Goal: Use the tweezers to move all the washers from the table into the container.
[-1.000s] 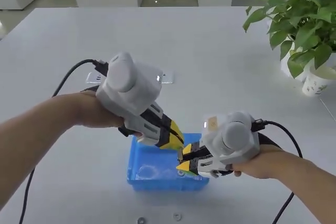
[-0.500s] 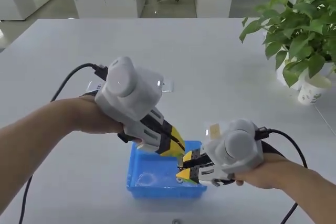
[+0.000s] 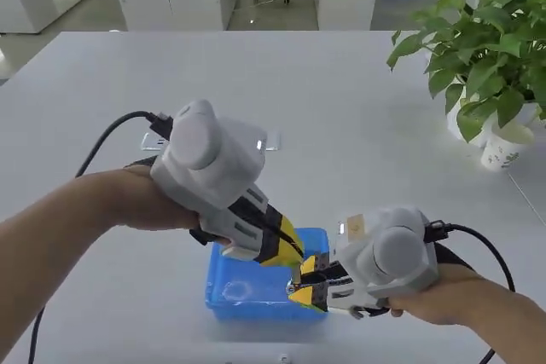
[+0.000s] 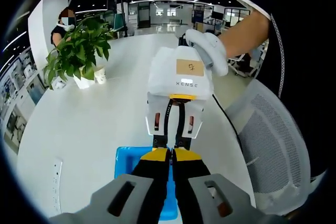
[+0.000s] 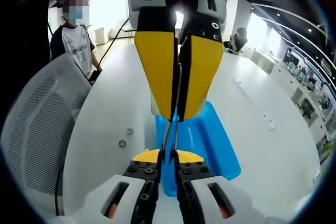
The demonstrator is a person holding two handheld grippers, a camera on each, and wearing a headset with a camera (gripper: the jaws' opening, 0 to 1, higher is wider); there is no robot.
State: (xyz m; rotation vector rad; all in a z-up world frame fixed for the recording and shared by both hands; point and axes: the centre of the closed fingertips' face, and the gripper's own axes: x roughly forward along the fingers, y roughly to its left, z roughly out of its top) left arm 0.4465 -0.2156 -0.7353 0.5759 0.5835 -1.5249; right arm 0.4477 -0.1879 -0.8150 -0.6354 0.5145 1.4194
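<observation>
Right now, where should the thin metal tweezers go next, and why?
Probably sideways to the two small metal washers on the white table: both lie outside the blue plastic container, while the left gripper and right gripper pinch the tweezers above it.

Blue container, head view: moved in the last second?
No. The blue container keeps its gap to the pale strip behind it; the whole picture shifted down with the camera.
</observation>
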